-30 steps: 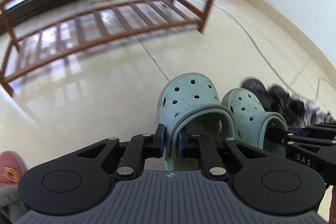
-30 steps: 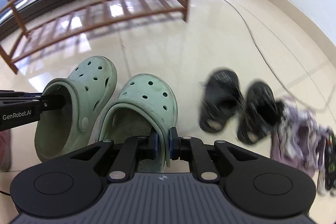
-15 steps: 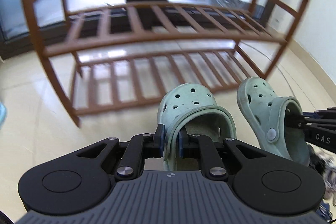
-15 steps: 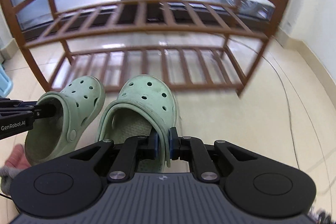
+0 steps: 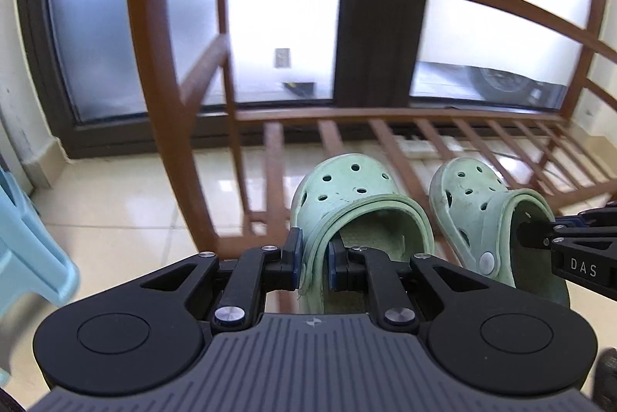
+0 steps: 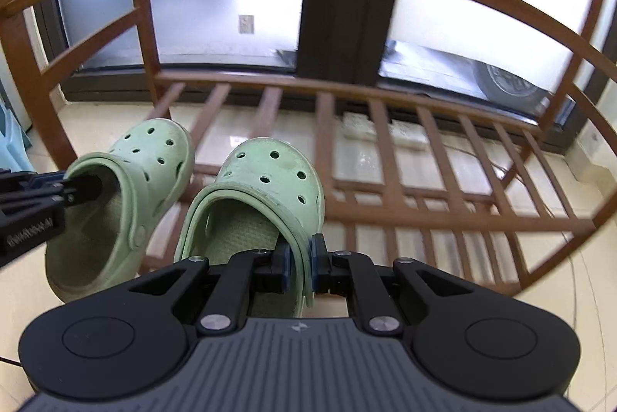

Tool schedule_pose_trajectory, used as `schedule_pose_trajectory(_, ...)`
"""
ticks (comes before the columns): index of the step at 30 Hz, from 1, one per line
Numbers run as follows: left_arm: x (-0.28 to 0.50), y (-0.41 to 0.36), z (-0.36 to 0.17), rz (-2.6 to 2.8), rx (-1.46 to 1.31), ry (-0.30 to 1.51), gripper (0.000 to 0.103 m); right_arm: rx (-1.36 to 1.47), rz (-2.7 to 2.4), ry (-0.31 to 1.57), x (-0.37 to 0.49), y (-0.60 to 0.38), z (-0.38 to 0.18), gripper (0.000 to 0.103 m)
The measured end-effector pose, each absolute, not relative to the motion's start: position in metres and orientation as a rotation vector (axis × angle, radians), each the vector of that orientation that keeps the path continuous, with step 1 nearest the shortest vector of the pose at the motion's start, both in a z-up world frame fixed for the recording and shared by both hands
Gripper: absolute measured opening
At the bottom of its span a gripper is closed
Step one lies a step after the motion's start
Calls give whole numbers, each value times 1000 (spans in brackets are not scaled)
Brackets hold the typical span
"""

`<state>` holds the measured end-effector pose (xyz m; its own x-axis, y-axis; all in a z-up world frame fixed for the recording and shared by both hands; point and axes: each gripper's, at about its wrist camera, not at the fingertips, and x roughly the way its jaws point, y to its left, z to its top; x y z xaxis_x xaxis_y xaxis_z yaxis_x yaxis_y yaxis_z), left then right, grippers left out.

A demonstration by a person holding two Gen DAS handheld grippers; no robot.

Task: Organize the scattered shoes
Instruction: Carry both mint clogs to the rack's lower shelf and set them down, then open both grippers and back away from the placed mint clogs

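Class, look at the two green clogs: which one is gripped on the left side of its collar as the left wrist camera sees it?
The left clog, held by the left gripper. The right gripper pinches the right clog on its collar's right side.

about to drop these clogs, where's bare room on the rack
The slatted shelf ahead of both clogs is bare from the left post to the right end. It is tightest near the left clog, beside that post.

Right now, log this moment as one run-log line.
left gripper: shut on left clog rim | right gripper: shut on right clog rim | both clogs off floor, facing wooden shoe rack | placed: not yet
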<state>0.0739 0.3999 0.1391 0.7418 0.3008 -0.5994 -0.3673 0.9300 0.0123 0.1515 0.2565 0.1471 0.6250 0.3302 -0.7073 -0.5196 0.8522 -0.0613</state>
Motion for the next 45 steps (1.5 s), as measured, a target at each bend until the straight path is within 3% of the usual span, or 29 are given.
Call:
schedule_pose_trajectory(12, 106, 427, 133, 432, -160, 605, 16, -316, 478, 751, 186, 320, 136, 12)
schedule_pose_trajectory(18, 107, 427, 120, 421, -146, 603, 21, -308, 505, 738, 186, 325, 133, 17)
schedule_pose_trajectory(21, 104, 426, 121, 383, -146, 602, 35, -293, 516, 735, 186, 320, 133, 23)
schedule_pose_trajectory(22, 103, 425, 123, 375, -148, 604, 56, -287, 522, 732, 184, 318, 135, 28)
schedule_pose_trajectory(23, 100, 423, 125, 367, -149, 606, 67, -282, 528, 728, 183, 316, 136, 30)
schedule_pose_trajectory(24, 96, 422, 127, 365, -144, 600, 67, -279, 536, 717, 179, 311, 140, 30)
schedule_pose_trajectory(36, 38, 410, 143, 288, -143, 607, 64, -220, 643, 699, 134, 256, 161, 31)
schedule_pose_trajectory(39, 27, 409, 140, 274, -148, 615, 51, -210, 663, 711, 122, 246, 154, 31)
schedule_pose_trajectory(43, 17, 408, 133, 258, -156, 628, 22, -218, 674, 715, 110, 243, 143, 29)
schedule_pose_trajectory(45, 17, 406, 129, 242, -150, 637, 18, -219, 679, 723, 108, 244, 139, 25)
